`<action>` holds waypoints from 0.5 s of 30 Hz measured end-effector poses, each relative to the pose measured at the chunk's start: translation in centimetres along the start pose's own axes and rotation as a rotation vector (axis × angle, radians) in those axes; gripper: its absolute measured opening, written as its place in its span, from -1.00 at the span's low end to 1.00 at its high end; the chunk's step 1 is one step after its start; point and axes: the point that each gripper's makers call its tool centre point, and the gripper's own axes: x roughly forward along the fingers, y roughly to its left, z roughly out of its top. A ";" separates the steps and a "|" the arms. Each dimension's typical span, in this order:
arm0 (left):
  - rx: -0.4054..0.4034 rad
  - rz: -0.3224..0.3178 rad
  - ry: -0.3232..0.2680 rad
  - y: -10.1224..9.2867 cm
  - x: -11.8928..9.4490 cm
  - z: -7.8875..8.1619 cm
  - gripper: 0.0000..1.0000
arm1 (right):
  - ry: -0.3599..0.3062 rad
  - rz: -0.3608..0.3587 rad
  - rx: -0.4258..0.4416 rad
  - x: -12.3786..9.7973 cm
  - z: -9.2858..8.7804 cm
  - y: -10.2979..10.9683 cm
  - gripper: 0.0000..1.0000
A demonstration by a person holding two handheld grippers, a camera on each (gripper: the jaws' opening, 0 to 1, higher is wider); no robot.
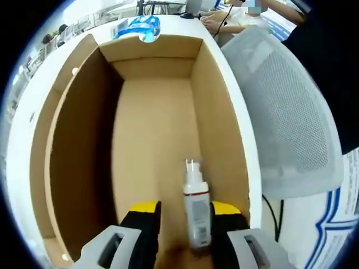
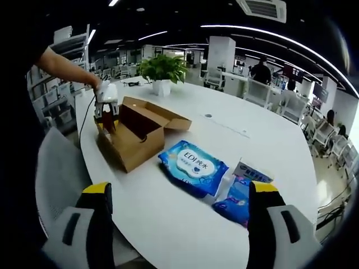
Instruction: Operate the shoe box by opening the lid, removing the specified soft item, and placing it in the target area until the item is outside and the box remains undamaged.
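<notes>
The open brown shoe box (image 1: pixel 84 168) lies lengthwise ahead of me in the left gripper view. A small white spray bottle (image 1: pixel 196 210) lies on its floor. My left gripper (image 1: pixel 185 216) is open inside the box, the bottle between its yellow-tipped fingers and close to the right one. In the right gripper view the box (image 2: pixel 134 143) sits on the white table (image 2: pixel 224 123), with the left gripper (image 2: pixel 106 106) dipping into its near-left end. A blue soft wipes pack (image 2: pixel 193 165) lies on the table beside the box. My right gripper (image 2: pixel 182 196) hangs wide open above the table edge.
A smaller blue packet (image 2: pixel 240 199) lies right of the wipes pack. A potted plant (image 2: pixel 162 70) stands behind the box. A grey mesh chair (image 1: pixel 286 112) is beside the table, and a blue pack (image 1: pixel 140 27) lies past the box's far end.
</notes>
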 end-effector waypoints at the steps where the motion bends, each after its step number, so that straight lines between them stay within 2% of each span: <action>1: 0.005 0.003 0.003 0.0 0.1 0.0 -0.31 | -0.002 -0.001 0.002 0.0 0.0 0.0 0.92; 7: 0.021 0.018 0.019 0.1 0.7 -0.3 -0.36 | -0.004 -0.005 0.004 -0.2 0.0 0.0 0.92; 15: 0.019 0.031 0.010 0.1 1.3 -0.5 -0.48 | -0.008 -0.004 0.010 -0.1 0.0 0.0 0.92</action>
